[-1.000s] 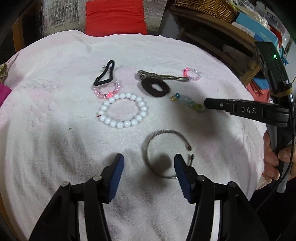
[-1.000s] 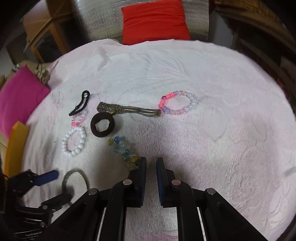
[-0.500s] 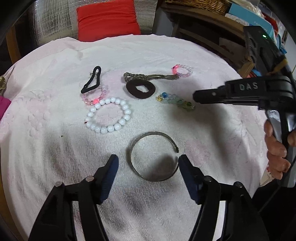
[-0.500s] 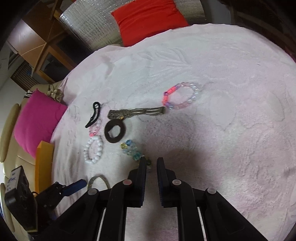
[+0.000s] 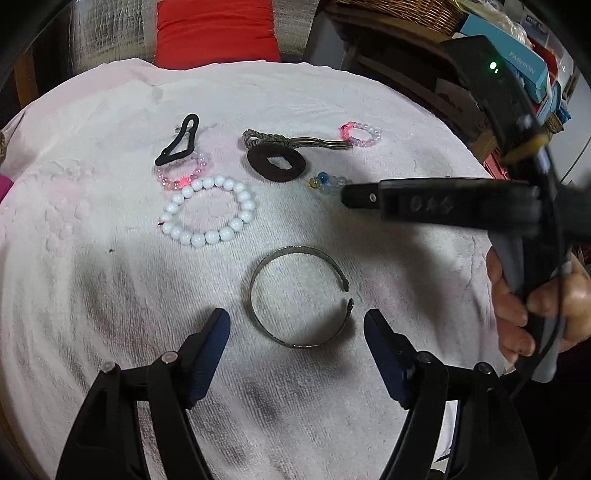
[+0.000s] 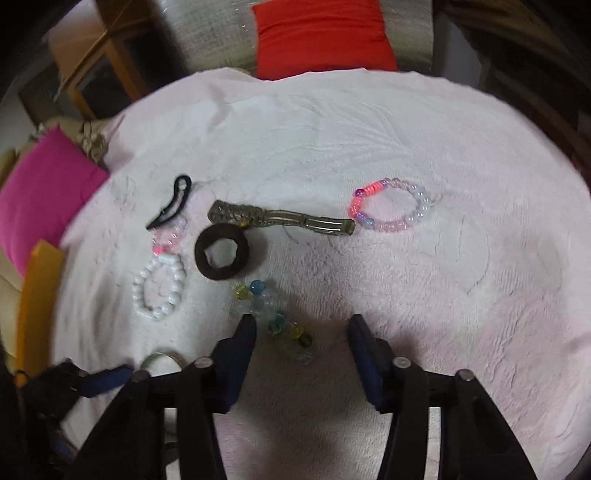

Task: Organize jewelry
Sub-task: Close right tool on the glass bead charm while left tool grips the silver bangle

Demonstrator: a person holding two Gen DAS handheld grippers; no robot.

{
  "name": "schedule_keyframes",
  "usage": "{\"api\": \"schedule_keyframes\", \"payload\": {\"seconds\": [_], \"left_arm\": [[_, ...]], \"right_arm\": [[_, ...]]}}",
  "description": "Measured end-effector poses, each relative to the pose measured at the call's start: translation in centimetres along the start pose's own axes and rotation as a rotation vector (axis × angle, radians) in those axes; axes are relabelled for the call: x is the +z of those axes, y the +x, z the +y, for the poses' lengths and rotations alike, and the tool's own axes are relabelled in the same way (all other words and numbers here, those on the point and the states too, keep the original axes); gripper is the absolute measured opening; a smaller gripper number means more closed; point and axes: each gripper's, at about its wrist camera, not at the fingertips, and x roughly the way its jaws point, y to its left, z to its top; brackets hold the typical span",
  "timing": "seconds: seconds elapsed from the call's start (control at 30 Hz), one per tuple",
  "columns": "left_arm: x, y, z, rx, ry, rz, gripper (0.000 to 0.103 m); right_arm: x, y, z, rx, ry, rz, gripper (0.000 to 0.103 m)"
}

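I am holding my left gripper [image 5: 297, 332] spread wide around the metal bangle [image 5: 300, 297] at lower centre and my right gripper [image 6: 301, 326] released over the glass-bead bracelet [image 6: 275, 317], nothing grasped, so sorting is judged barely begun on the towel [image 6: 461, 314].

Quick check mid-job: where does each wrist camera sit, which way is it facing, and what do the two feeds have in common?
Left wrist: behind the open left gripper, facing down over the metal bangle; the right gripper and right hand enter from the right.
Right wrist: behind the open right gripper, facing the clear bead bracelet; the left gripper shows at lower left.
Shared: white bead bracelet, brown hair tie, red cushion.
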Motion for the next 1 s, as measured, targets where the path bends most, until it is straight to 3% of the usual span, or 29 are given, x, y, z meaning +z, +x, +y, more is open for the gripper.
{"api": "schedule_keyframes", "payload": {"seconds": [0.13,0.3,0.37,0.43,0.57,0.73,0.9,1.0], "left_arm": [[-0.1,0.0,0.0,0.001,-0.009,-0.005,0.075],[-0.3,-0.3,-0.4,0.016,0.006,-0.018,0.074],[-0.2,-0.2,-0.5,0.018,0.01,-0.026,0.059],[0.0,-0.3,-0.2,0.008,-0.001,-0.029,0.055],[0.2,-0.5,0.6,0.018,-0.029,-0.038,0.033],[0.2,-0.9,1.8,-0.003,-0.068,-0.039,0.022],[0.1,-1.0,2.0,-0.007,-0.066,-0.032,0.021],[0.2,-1.0,2.0,-0.035,-0.082,-0.021,0.035]], "right_arm": [[-0.4,-0.4,0.5,-0.029,-0.043,-0.011,0.019],[-0.6,-1.3,-1.6,-0.002,0.036,-0.016,0.017],[-0.6,-1.7,-2.6,0.016,0.078,-0.027,0.01],[-0.6,-1.8,-3.6,0.041,0.113,-0.03,0.009],[-0.4,-1.2,-4.3,0.092,0.166,-0.003,0.009],[-0.7,-1.7,-4.6,0.127,0.171,-0.005,0.009],[-0.7,-1.9,-4.9,0.152,0.188,0.015,0.009],[-0.6,-1.7,-5.2,0.162,0.207,0.039,0.01]]}}
